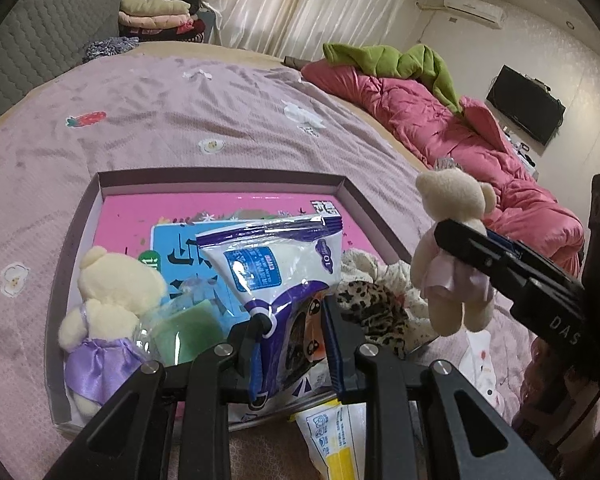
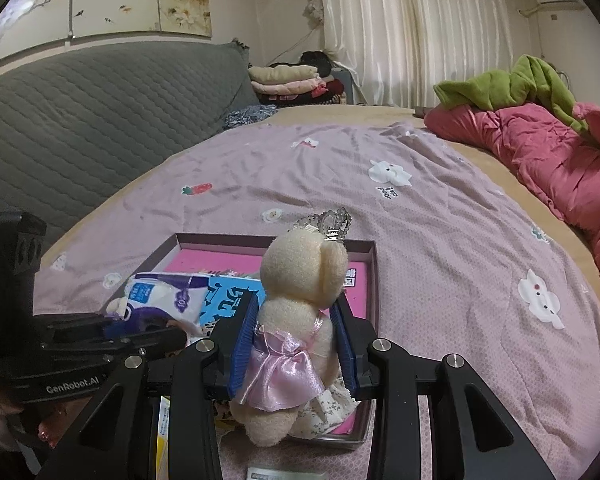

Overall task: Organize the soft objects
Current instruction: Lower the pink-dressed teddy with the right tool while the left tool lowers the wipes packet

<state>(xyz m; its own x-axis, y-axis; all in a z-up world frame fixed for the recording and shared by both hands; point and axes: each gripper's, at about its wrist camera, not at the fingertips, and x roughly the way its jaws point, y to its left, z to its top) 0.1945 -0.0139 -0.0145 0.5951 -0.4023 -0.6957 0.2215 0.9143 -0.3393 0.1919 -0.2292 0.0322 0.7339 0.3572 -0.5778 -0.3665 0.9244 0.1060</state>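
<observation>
A shallow box (image 1: 74, 236) with a pink bottom lies on the bed; it also shows in the right wrist view (image 2: 370, 272). My left gripper (image 1: 294, 320) is shut on a white and purple tissue pack (image 1: 276, 256), held over the box. My right gripper (image 2: 296, 332) is shut on a cream teddy bear in a pink dress (image 2: 296, 312), held above the box's right side; the bear also shows in the left wrist view (image 1: 452, 248). In the box lie a cream bear in a purple dress (image 1: 104, 312), a green sponge in clear wrap (image 1: 184, 328) and a leopard-print cloth (image 1: 376, 312).
A lilac patterned bedsheet (image 2: 420, 240) covers the bed. A pink quilt (image 2: 560, 160) with a green garment (image 2: 516, 84) lies along the right. A grey headboard (image 2: 80, 120) stands at left, folded clothes (image 2: 288, 80) behind it. A yellow and white packet (image 1: 336, 436) lies near the box's front edge.
</observation>
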